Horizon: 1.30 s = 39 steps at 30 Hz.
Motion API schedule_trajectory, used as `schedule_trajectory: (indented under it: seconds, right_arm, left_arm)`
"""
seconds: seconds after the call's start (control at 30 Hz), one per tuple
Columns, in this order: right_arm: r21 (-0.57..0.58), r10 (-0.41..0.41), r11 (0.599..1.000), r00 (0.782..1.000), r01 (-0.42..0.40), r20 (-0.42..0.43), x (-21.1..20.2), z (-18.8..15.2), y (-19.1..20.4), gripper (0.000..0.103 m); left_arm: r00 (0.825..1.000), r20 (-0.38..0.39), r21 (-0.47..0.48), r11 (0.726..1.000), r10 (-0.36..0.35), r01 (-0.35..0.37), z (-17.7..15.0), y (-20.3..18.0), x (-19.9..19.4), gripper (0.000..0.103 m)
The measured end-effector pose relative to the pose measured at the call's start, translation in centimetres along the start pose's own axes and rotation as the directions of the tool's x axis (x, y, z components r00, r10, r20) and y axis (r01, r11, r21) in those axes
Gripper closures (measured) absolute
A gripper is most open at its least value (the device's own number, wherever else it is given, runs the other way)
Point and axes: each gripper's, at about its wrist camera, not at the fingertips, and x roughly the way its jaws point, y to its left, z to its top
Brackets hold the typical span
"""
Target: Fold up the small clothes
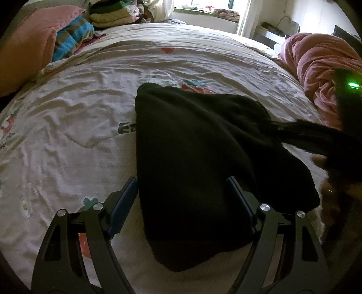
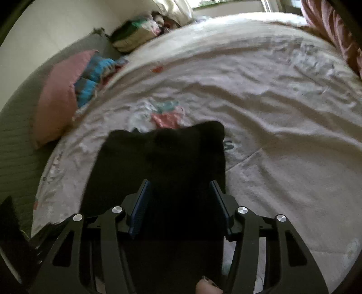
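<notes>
A black garment (image 1: 194, 162) lies on the white printed bedsheet (image 1: 79, 117). My left gripper (image 1: 182, 187) is open, its jaws straddling the garment's near part, one finger on each side. In the left wrist view the right gripper's dark body with a green light sits at the right edge, and the garment's right side stretches toward it. In the right wrist view the garment (image 2: 163, 153) lies under and between the fingers of my right gripper (image 2: 179, 190), which stands open. Whether cloth is pinched there is hidden in the dark.
A pink pillow (image 1: 29, 52) and a blue striped cloth (image 1: 72, 37) lie at the far left. A stack of folded clothes (image 1: 113, 13) sits at the head of the bed. A pink blanket (image 1: 321, 67) is bunched at the right.
</notes>
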Motion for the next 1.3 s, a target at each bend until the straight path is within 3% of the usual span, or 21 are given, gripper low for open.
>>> schedule_trajectory:
  seconds: [0.07, 0.23, 0.37, 0.43, 0.53, 0.57, 0.6, 0.67, 0.77, 0.83, 0.9, 1.07, 1.13, 1.2, 1.27, 1.3]
  right_arm:
    - [-0.014, 0.027, 1.000, 1.000, -0.027, -0.001, 0.5, 0.1, 0.2, 0.091]
    - [-0.115, 0.088, 0.991, 0.990, -0.074, 0.114, -2.5, 1.3, 1.8, 0.094]
    - [-0.176, -0.009, 0.984, 0.989, 0.035, 0.147, -2.4, 2.2, 1.4, 0.096]
    - [-0.204, -0.102, 0.970, 0.985, 0.129, 0.138, -1.2, 1.7, 0.9, 0.096]
    - [-0.184, -0.121, 0.973, 0.986, 0.140, 0.110, 0.4, 0.7, -0.5, 0.095]
    - [-0.179, -0.121, 0.974, 0.986, 0.141, 0.119, 0.4, 0.4, -0.8, 0.092]
    - [-0.172, -0.129, 0.974, 0.983, 0.150, 0.129, 0.0, 0.3, -0.9, 0.081]
    - [-0.142, -0.129, 0.978, 0.980, 0.151, 0.153, -1.4, 0.3, -1.2, 0.074]
    - [-0.085, -0.049, 0.994, 0.980, 0.067, 0.192, -4.5, 0.0, -1.8, 0.074]
    - [-0.069, 0.043, 0.997, 0.985, -0.031, 0.170, -5.7, -0.5, -1.8, 0.073]
    - [-0.060, 0.120, 0.992, 0.984, -0.113, 0.130, -6.4, -1.3, -1.9, 0.066]
    - [-0.036, 0.187, 0.982, 0.982, -0.186, 0.014, -5.5, -3.6, -1.3, 0.062]
    - [0.053, 0.259, 0.965, 0.966, -0.258, -0.015, -4.8, -4.0, -1.9, 0.056]
    - [0.132, 0.280, 0.953, 0.960, -0.274, -0.029, -4.1, -4.1, -2.7, 0.056]
    - [0.180, 0.298, 0.941, 0.954, -0.287, -0.035, -3.6, -4.1, -3.1, 0.061]
    - [0.196, 0.319, 0.931, 0.947, -0.308, -0.029, -3.6, -4.1, -3.1, 0.076]
  left_arm:
    - [1.000, 0.008, 0.014, 1.000, 0.005, -0.005, 0.0, -0.2, -0.2, 0.031]
    - [1.000, 0.018, 0.027, 1.000, -0.014, 0.014, 0.1, -1.0, -0.7, 0.031]
    - [0.999, 0.014, 0.032, 0.999, -0.029, 0.029, 0.0, -1.4, -0.5, 0.027]
    - [0.999, -0.003, 0.028, 0.999, -0.037, 0.037, -0.4, -1.4, 0.0, 0.026]
    - [0.999, -0.007, 0.024, 0.999, -0.040, 0.040, -0.7, -1.3, 0.3, 0.025]
    - [0.999, -0.011, 0.016, 0.999, -0.046, 0.047, -0.8, -1.1, 0.4, 0.025]
    - [0.999, -0.014, 0.010, 0.999, -0.052, 0.052, -0.9, -0.9, 0.4, 0.025]
    - [0.999, -0.013, 0.003, 0.999, -0.050, 0.050, -1.0, -0.6, 0.3, 0.023]
    - [0.998, -0.006, -0.008, 0.998, -0.057, 0.057, -1.2, -0.2, 0.0, 0.022]
    - [0.998, 0.001, -0.017, 0.998, -0.066, 0.066, -1.5, 0.2, -0.3, 0.022]
    - [0.997, 0.007, -0.028, 0.997, -0.073, 0.074, -1.7, 0.5, -0.7, 0.022]
    - [0.996, 0.014, -0.048, 0.995, -0.087, 0.087, -2.3, 1.4, -1.1, 0.020]
    - [0.995, 0.016, -0.056, 0.994, -0.097, 0.098, -2.5, 1.6, -1.2, 0.020]
    - [0.995, 0.013, -0.063, 0.993, -0.097, 0.097, -2.6, 1.9, -1.3, 0.020]
    - [0.995, 0.011, -0.070, 0.992, -0.103, 0.103, -2.8, 2.1, -1.4, 0.020]
    - [0.994, 0.011, -0.077, 0.991, -0.107, 0.108, -2.9, 2.2, -1.4, 0.020]
